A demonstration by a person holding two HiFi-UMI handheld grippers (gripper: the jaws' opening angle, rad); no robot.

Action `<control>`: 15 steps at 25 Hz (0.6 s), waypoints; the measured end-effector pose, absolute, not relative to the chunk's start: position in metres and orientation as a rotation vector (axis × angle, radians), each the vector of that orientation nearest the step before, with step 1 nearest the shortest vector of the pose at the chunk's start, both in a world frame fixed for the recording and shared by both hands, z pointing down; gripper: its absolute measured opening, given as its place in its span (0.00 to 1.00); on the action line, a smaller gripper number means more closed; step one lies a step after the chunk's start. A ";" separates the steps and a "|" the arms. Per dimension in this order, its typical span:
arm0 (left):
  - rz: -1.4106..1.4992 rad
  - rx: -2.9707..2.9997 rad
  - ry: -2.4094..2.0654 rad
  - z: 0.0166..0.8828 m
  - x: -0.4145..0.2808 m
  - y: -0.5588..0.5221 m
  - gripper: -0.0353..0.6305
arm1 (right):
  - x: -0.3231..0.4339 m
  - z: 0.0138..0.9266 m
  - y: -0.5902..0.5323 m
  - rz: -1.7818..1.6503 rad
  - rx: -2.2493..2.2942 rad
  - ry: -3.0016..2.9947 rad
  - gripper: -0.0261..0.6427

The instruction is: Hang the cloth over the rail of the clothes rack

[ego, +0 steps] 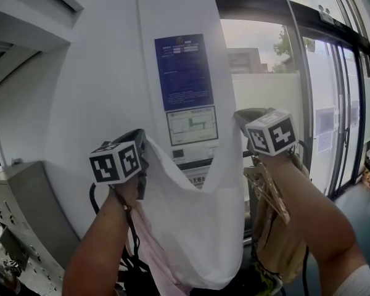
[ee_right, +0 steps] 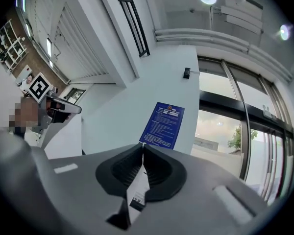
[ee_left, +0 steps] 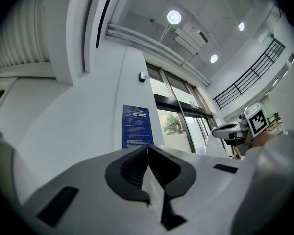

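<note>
Thin cloth (ego: 194, 227) is matt white fabric; wall (ego: 80, 103) smooth, matt; doors (ego: 333, 122) glossy glass.

Nothing solid bears the white cloth (ego: 197, 227). It hangs slack in the air, pinched at one top corner by the left gripper (ee_left: 148, 155) and at the other by the right gripper (ee_right: 143, 153), both clamped tight on the fabric. The floor (ego: 357, 196) shows only as a dark strip at lower right, by the glass doors (ego: 342, 122). A grey cabinet (ego: 24, 202) stands against the wall at lower left.
</note>
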State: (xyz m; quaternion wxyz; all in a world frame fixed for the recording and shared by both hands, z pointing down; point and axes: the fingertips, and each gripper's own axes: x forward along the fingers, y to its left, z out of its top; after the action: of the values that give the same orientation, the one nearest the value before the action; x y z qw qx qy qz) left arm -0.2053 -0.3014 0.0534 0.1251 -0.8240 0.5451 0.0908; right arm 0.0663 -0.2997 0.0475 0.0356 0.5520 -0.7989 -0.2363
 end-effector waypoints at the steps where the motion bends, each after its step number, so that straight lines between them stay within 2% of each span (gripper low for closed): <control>1: 0.267 -2.398 1.590 0.043 -0.208 -0.308 0.07 | 0.068 0.036 -0.306 -0.728 1.706 -2.450 0.05; 8: 0.291 -2.357 1.614 -0.018 -0.205 -0.365 0.07 | 0.073 -0.024 -0.373 -0.699 1.720 -2.483 0.05; 15: 0.322 -2.249 1.686 -0.057 -0.185 -0.460 0.07 | 0.075 -0.051 -0.487 -0.665 1.654 -2.580 0.05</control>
State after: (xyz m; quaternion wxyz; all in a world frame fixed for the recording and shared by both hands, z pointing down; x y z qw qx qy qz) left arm -0.1848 -0.4605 -0.0573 0.1554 -0.7853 0.5886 0.1126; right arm 0.0746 -0.4867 -0.0507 0.0029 0.5275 -0.8227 -0.2120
